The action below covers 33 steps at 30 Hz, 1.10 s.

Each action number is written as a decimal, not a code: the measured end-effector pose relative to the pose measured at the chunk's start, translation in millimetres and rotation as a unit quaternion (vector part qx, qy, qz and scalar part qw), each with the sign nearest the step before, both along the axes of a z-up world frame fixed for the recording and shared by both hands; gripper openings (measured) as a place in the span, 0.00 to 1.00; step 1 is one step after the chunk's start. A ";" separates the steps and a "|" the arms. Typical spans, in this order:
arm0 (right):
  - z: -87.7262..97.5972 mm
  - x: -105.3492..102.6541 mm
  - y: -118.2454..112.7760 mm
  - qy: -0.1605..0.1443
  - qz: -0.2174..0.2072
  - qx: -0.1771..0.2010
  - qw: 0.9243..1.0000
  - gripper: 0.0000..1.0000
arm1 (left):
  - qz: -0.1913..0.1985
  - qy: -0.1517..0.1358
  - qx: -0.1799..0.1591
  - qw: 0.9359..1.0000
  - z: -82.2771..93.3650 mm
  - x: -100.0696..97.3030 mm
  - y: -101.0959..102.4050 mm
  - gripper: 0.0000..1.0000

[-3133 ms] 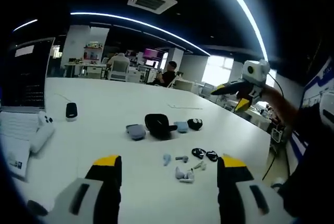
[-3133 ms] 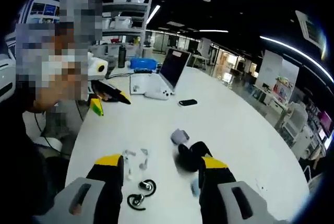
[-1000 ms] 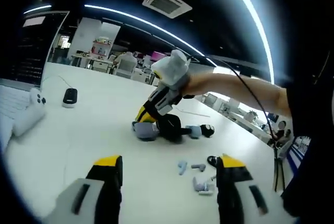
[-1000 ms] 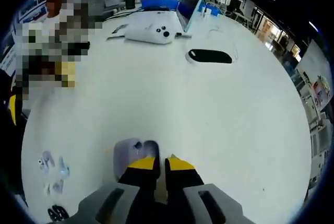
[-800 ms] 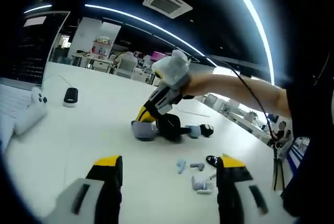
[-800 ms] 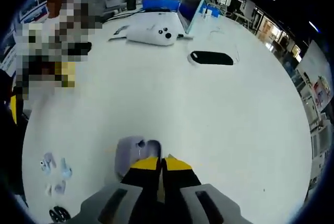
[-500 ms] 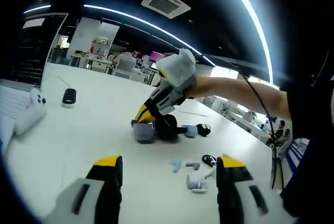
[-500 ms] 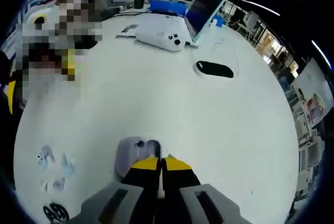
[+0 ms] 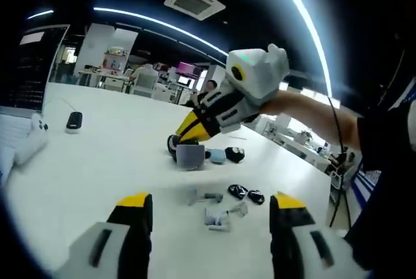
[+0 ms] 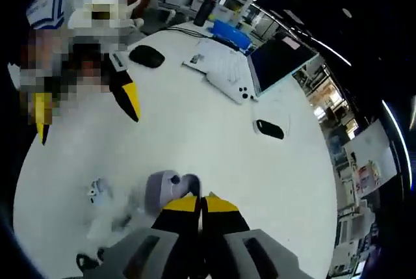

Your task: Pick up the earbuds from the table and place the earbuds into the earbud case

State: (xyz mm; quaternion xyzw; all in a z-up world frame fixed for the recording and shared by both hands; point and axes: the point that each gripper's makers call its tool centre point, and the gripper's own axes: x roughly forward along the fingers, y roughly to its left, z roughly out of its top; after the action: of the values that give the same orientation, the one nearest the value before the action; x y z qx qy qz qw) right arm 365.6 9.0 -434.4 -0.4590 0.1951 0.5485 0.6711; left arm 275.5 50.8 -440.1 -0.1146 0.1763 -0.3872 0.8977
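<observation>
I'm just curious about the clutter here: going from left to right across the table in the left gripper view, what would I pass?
White game controller → small black device → grey earbud case held by the right gripper → black earbud case → pair of black earbuds.

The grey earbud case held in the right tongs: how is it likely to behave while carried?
The grey earbud case looks small and probably light. The right tongs pinch only its edge, so it may pivot. Its smooth shell could slip if the grip loosens.
</observation>
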 end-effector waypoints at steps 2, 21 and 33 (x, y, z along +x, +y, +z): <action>6.2 -20.8 -6.5 -0.011 0.004 0.009 1.000 0.01 | -0.008 0.000 -0.002 1.000 -0.3 -10.5 -7.6 0.74; 11.9 -135.9 -76.3 -0.088 0.010 0.030 0.996 0.01 | -0.107 -0.024 -0.010 0.994 0.7 -87.0 -95.8 0.73; -12.4 -172.8 -119.3 -0.135 -0.011 0.022 0.991 0.01 | -0.202 -0.058 0.015 0.978 -22.7 -106.5 -158.4 0.57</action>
State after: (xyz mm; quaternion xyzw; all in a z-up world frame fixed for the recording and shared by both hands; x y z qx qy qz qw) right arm 192.8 -110.3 -446.8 -0.5116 0.0962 0.4782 0.7074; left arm 169.0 -107.6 -462.8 -0.0409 0.1496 -0.5641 0.8110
